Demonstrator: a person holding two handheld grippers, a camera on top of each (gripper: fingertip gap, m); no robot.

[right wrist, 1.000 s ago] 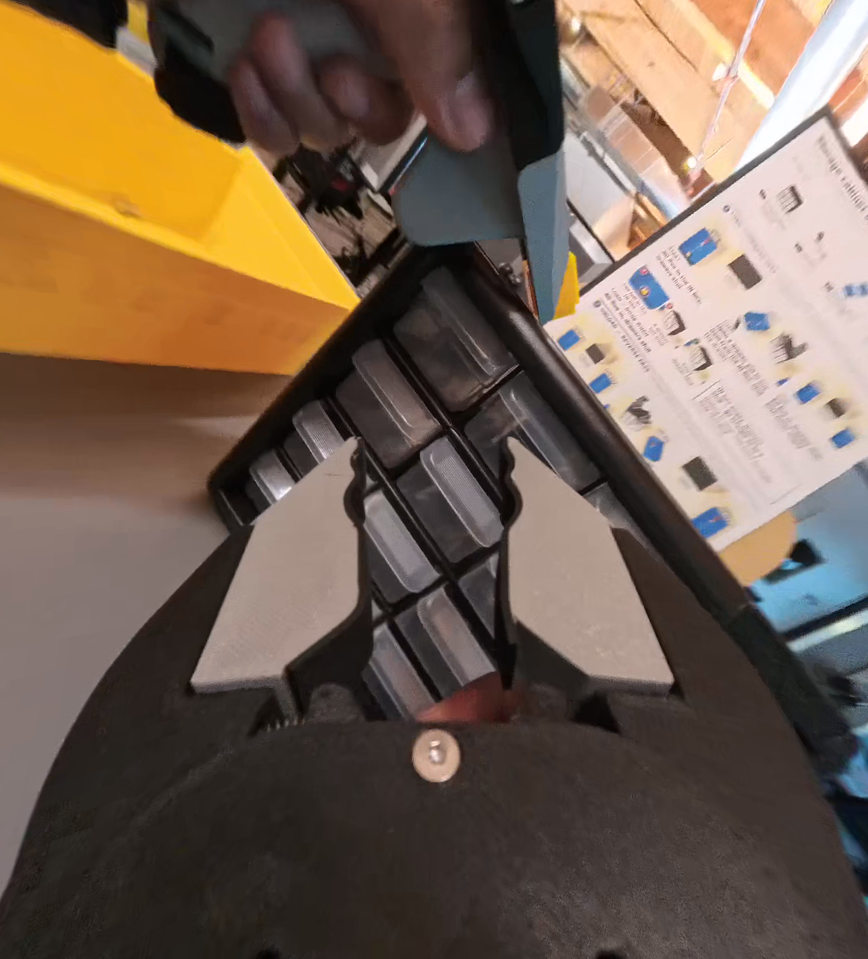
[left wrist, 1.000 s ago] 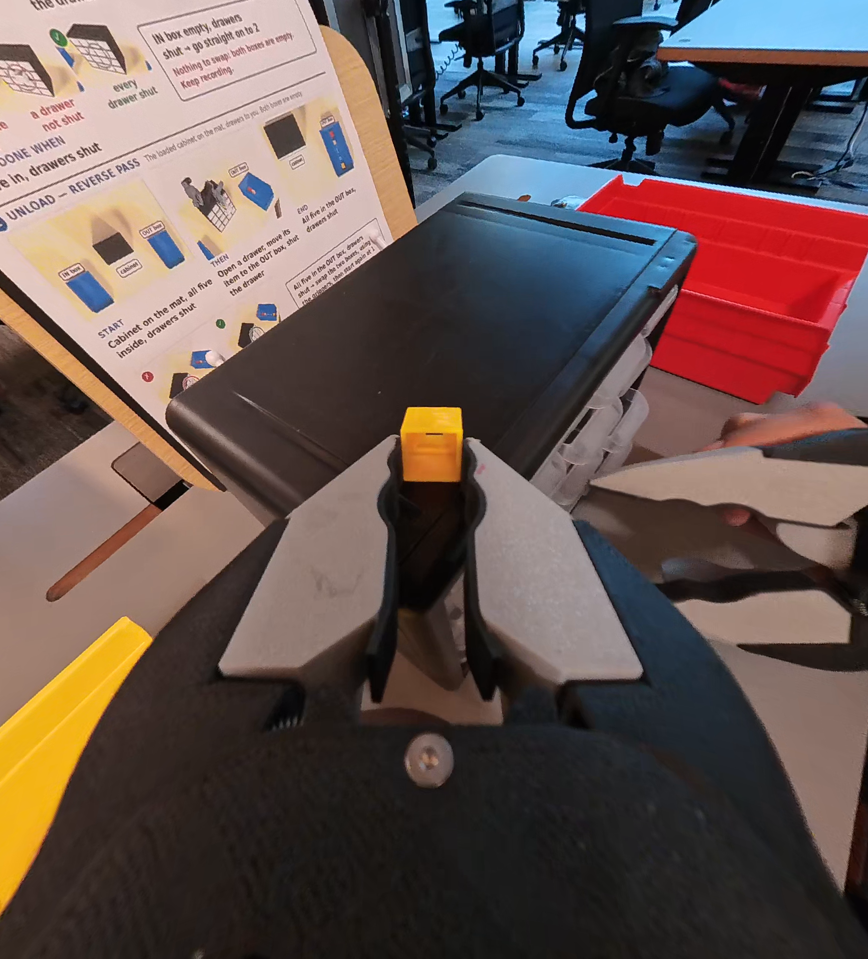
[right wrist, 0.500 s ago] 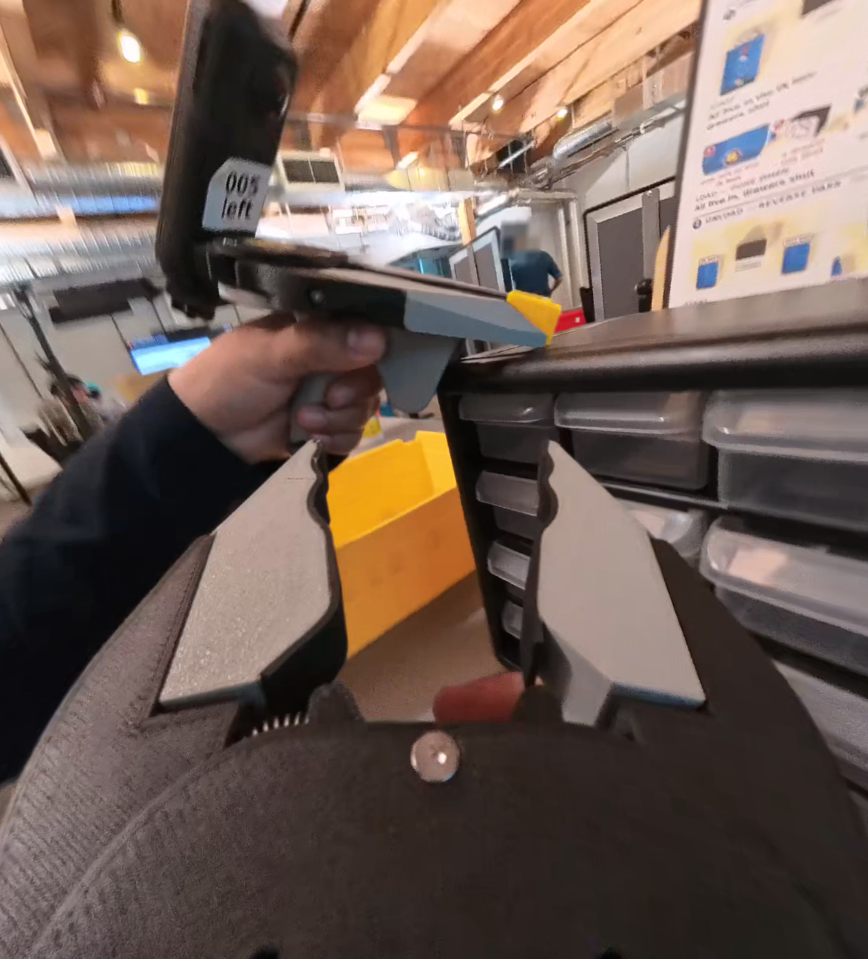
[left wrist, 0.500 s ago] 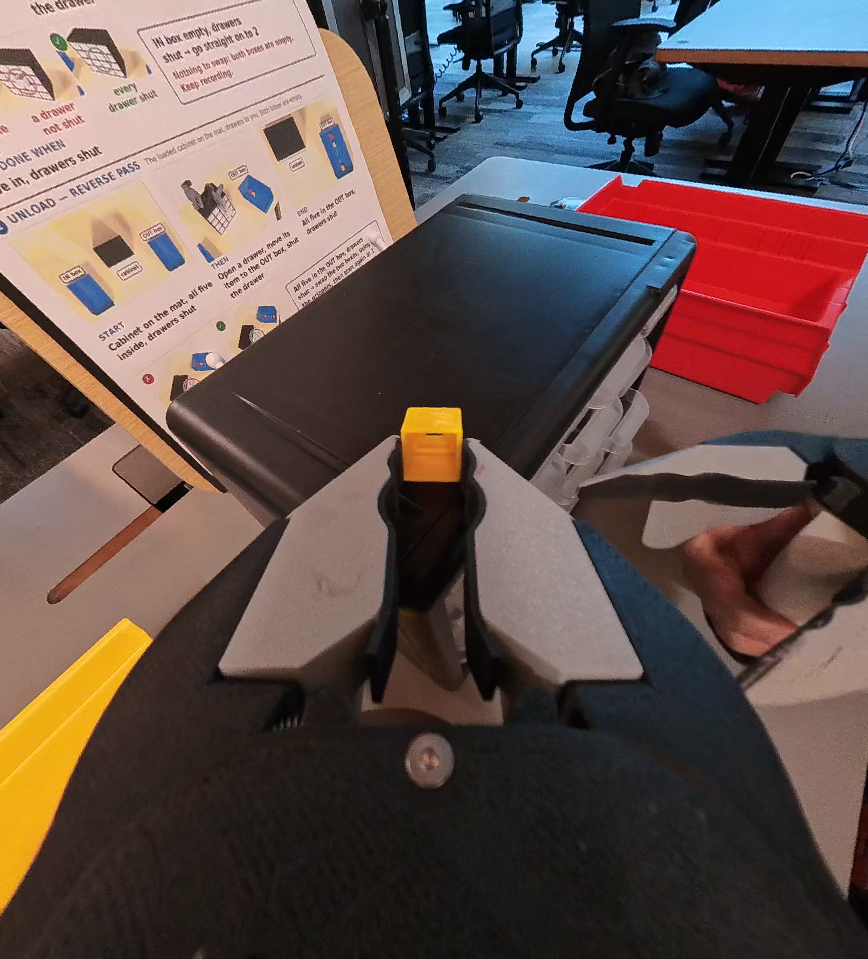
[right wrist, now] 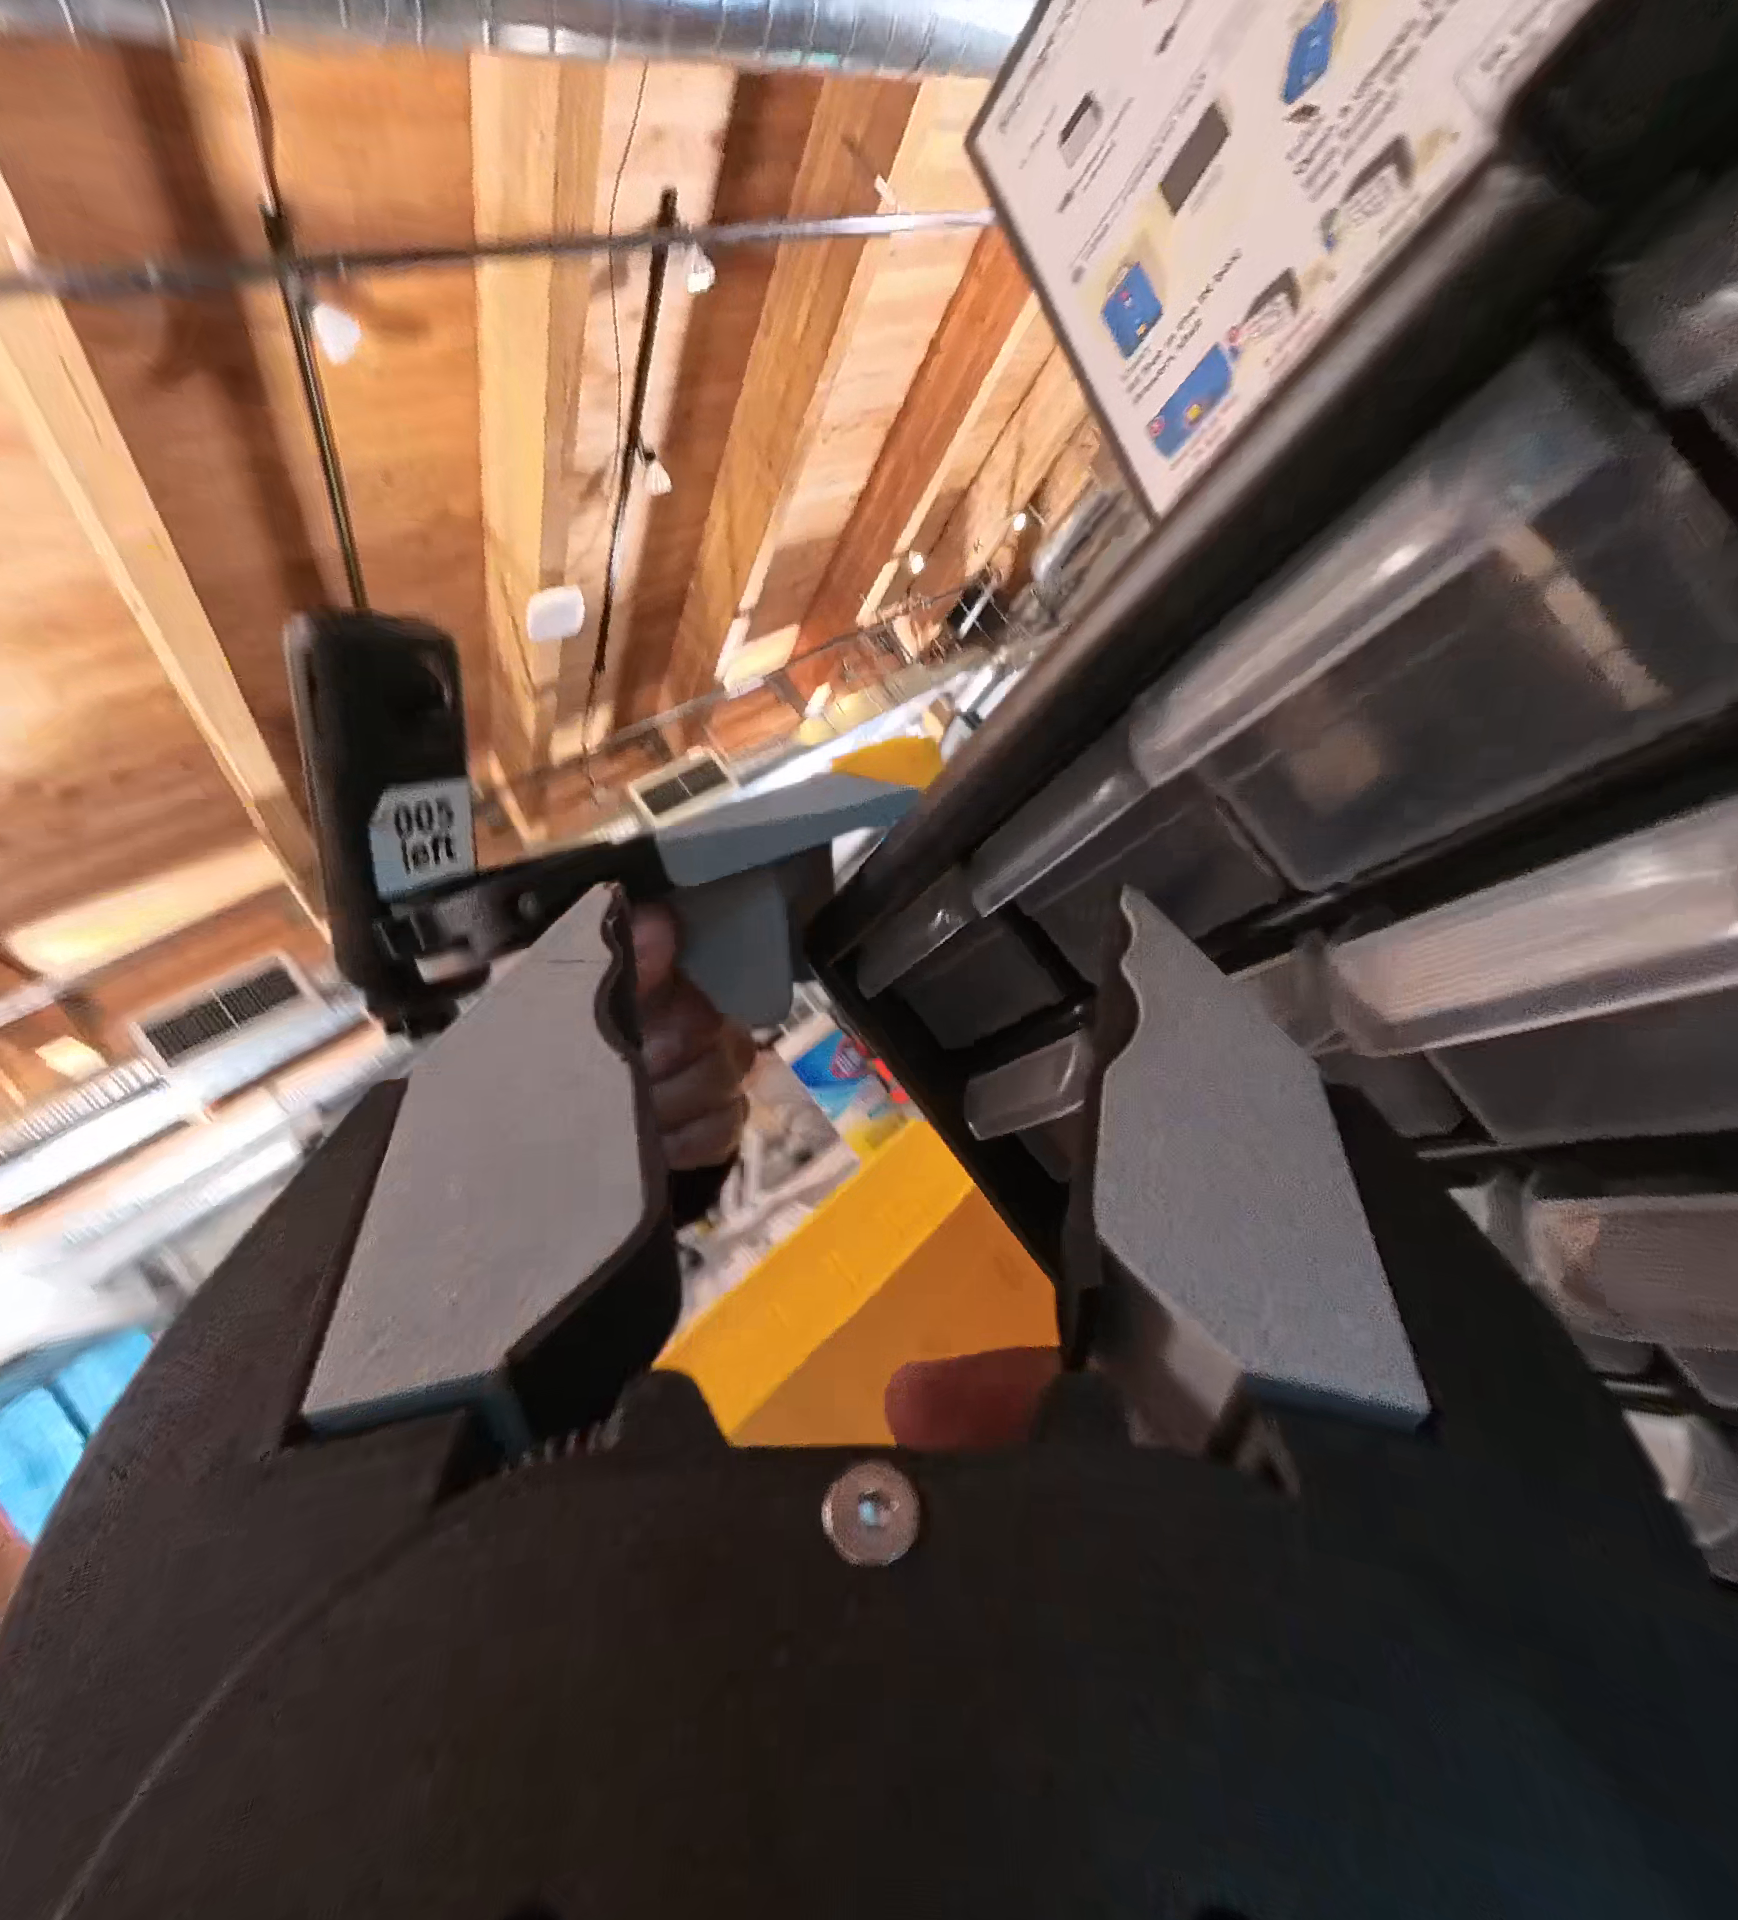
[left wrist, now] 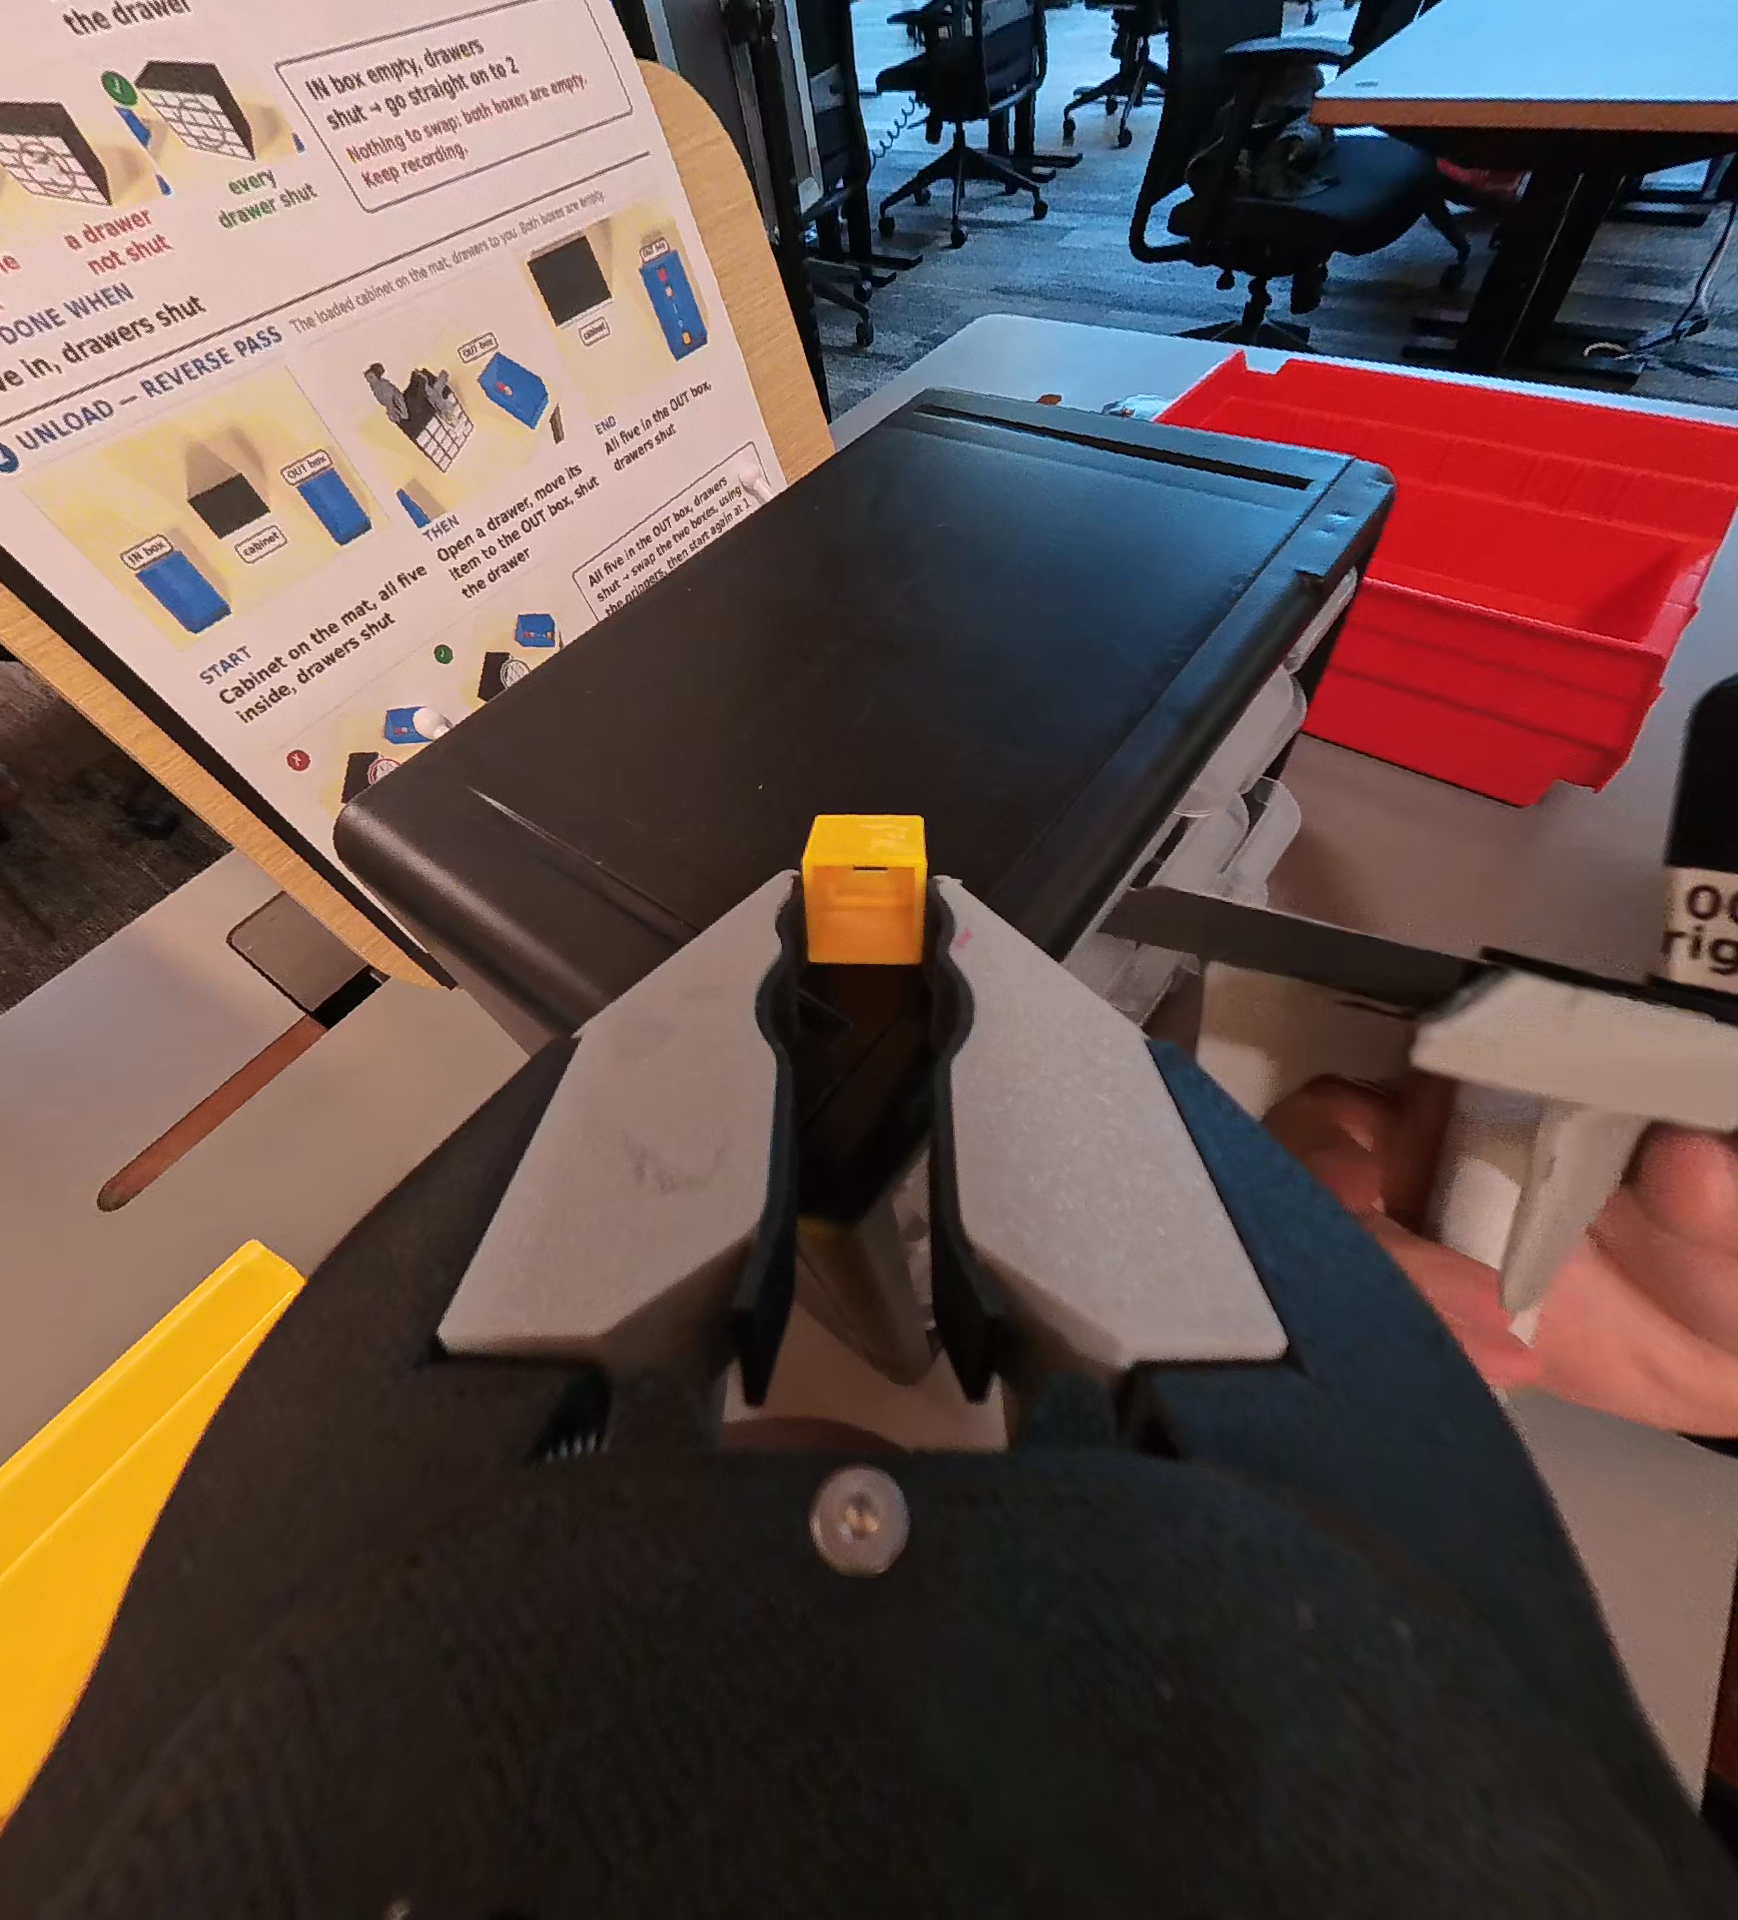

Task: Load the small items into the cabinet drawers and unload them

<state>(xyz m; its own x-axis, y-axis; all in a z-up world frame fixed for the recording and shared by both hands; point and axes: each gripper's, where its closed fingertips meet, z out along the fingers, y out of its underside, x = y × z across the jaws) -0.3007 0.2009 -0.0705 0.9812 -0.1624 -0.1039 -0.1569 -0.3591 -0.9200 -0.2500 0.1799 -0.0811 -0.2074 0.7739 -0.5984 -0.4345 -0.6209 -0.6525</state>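
Left wrist view: left tool (left wrist: 863,904) clamps yellow block (left wrist: 863,883) above black cabinet (left wrist: 896,623)

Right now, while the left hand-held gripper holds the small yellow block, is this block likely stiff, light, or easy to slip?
The yellow block looks like hard moulded plastic with sharp square edges, so probably stiff. It seems hollow on its near face, so likely light. Only its lower part sits between the fingers of the left hand-held gripper, and its faces look smooth, so it might slip.

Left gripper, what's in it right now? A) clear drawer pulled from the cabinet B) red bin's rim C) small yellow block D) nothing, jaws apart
C: the left gripper is closed on a small yellow block at its fingertips, above the black cabinet top.
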